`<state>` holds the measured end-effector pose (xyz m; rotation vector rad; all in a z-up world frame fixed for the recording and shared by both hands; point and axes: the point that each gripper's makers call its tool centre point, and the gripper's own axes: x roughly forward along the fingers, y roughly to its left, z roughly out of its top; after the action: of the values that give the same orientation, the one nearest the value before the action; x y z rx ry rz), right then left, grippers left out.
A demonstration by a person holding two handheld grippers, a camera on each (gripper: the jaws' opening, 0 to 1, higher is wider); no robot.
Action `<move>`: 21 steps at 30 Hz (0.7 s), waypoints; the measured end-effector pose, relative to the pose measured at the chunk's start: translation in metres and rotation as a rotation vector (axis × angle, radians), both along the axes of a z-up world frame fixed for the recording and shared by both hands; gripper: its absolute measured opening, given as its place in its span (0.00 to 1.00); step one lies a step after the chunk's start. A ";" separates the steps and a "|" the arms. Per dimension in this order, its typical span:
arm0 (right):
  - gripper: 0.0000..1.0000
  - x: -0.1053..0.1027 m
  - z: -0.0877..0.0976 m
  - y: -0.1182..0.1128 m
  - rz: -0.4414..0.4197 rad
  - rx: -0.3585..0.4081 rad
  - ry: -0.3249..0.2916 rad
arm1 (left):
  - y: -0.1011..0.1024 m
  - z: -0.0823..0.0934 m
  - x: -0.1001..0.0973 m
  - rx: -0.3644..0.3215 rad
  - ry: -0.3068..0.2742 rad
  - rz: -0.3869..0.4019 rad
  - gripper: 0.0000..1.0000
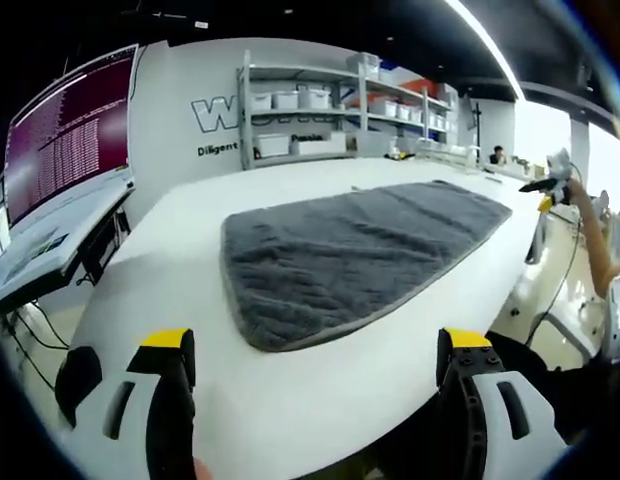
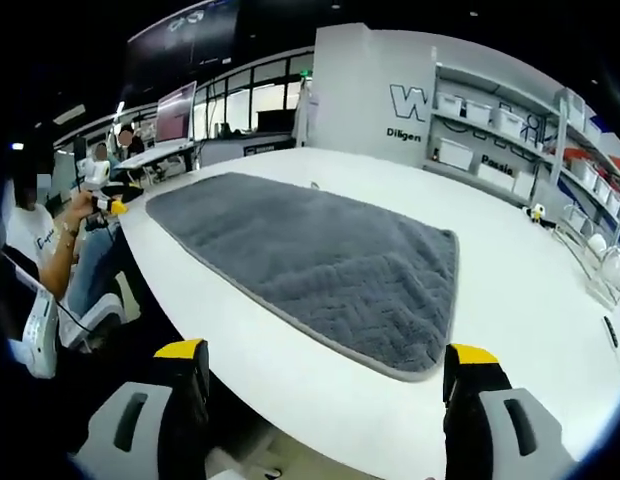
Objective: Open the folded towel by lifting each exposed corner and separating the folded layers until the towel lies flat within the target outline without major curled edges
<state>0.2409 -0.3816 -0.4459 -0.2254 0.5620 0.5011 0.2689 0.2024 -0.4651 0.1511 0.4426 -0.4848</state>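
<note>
While the grey, chevron-textured terry towel [image 1: 362,255] lies spread flat on the white table [image 1: 320,400], both the left gripper [image 1: 315,375] and right gripper [image 2: 325,385] hover short of it, jaws wide apart and empty. White storage bins [image 1: 287,99] line the grey wall shelving [image 1: 246,110]; their contents are hidden.

White wall [image 1: 180,90], shelves [image 1: 310,110] w/ bins

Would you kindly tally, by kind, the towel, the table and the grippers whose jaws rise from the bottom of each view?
Grey towel: 1, spread on the table
White table: 1
Grippers with yellow-tipped jaws: 2, the left gripper and the right gripper, both open and holding nothing
Total: 4
</note>
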 end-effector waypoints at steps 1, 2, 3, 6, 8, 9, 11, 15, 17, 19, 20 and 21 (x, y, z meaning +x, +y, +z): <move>0.99 0.000 0.000 0.001 0.004 -0.004 0.000 | 0.000 0.000 0.000 -0.002 0.000 -0.001 0.99; 0.99 0.000 0.000 0.002 0.011 -0.008 -0.003 | -0.001 0.001 -0.001 -0.004 0.000 -0.003 0.99; 0.99 0.000 0.000 0.003 0.015 -0.010 -0.008 | -0.001 0.001 -0.001 -0.007 -0.001 -0.004 0.99; 0.99 0.000 0.000 0.005 0.020 -0.018 -0.014 | 0.000 0.001 -0.002 -0.003 -0.004 -0.004 0.99; 0.99 0.001 0.000 0.005 0.020 -0.020 -0.016 | 0.001 0.002 -0.002 -0.004 -0.002 -0.007 0.99; 0.99 0.001 0.000 0.005 0.020 -0.019 -0.016 | 0.001 0.002 -0.002 -0.002 -0.002 -0.007 0.99; 0.99 0.002 0.000 0.005 0.019 -0.013 -0.019 | 0.001 0.001 -0.002 0.003 -0.001 -0.006 0.99; 0.99 0.003 -0.005 0.005 0.024 -0.019 -0.001 | 0.000 0.001 -0.002 0.007 0.002 -0.015 0.99; 0.99 0.003 -0.007 0.004 0.025 -0.022 0.007 | 0.000 0.002 -0.002 0.014 0.002 -0.017 0.99; 0.99 0.003 -0.007 0.004 0.023 -0.018 0.007 | -0.001 0.003 -0.002 0.004 -0.002 -0.019 0.99; 0.99 0.003 -0.007 0.004 0.022 -0.016 0.006 | -0.001 0.004 -0.001 0.001 -0.004 -0.020 0.99; 0.99 0.003 -0.007 0.004 0.021 -0.015 0.005 | -0.003 0.004 -0.001 -0.002 -0.007 -0.022 0.99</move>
<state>0.2441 -0.3771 -0.4528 -0.2440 0.5693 0.5180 0.2675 0.1996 -0.4611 0.1554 0.4343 -0.5058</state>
